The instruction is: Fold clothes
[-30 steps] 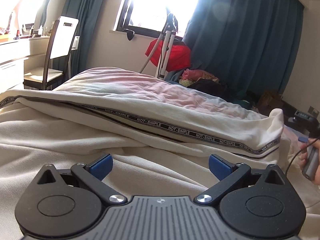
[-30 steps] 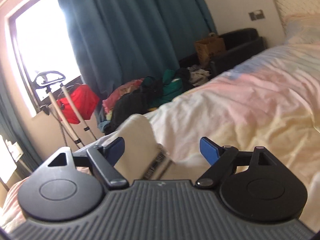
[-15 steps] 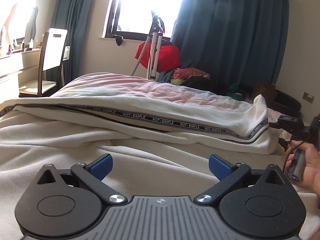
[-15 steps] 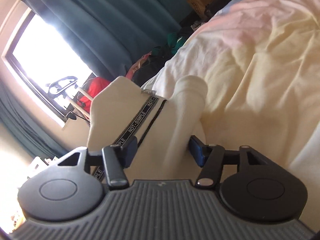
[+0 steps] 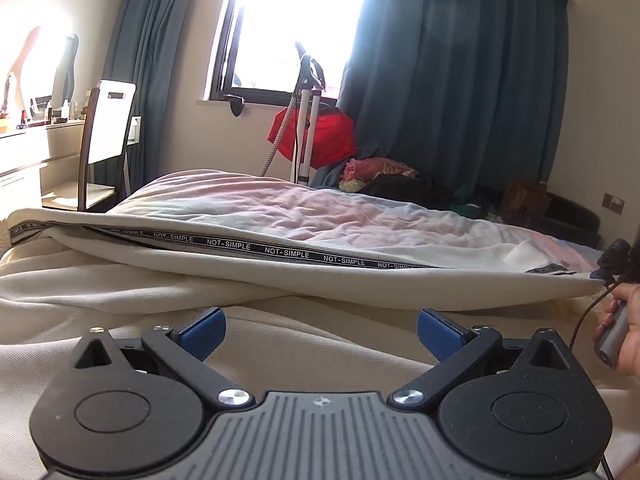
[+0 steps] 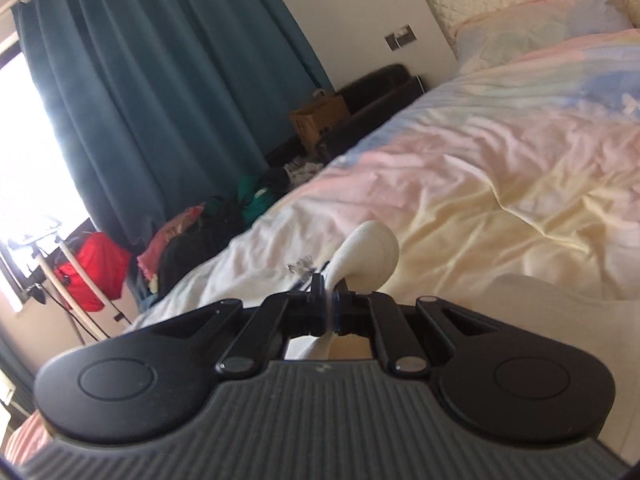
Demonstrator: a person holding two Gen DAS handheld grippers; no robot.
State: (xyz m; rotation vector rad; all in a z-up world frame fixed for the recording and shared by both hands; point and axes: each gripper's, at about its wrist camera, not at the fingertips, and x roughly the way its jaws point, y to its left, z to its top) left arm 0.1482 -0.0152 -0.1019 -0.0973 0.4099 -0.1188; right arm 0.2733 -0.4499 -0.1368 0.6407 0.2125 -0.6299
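Your right tool [image 6: 329, 303] has just clamped shut on the cream garment [image 5: 280, 280], its hem now pulled flat at 3 o'clock; your left tool [image 5: 319, 330] stays open above it on the bed [image 6: 500, 168], so the fold can start.

Both wrist views low, close over bed [image 5: 360, 216] — facing window wall; shared: curtains [image 6: 140, 100], red bag [image 5: 320, 136].

garment [image 5: 280, 280] on bed [image 5: 320, 216] | chair [image 5: 104, 140] left | clothes pile [image 5: 384, 176] behind bed
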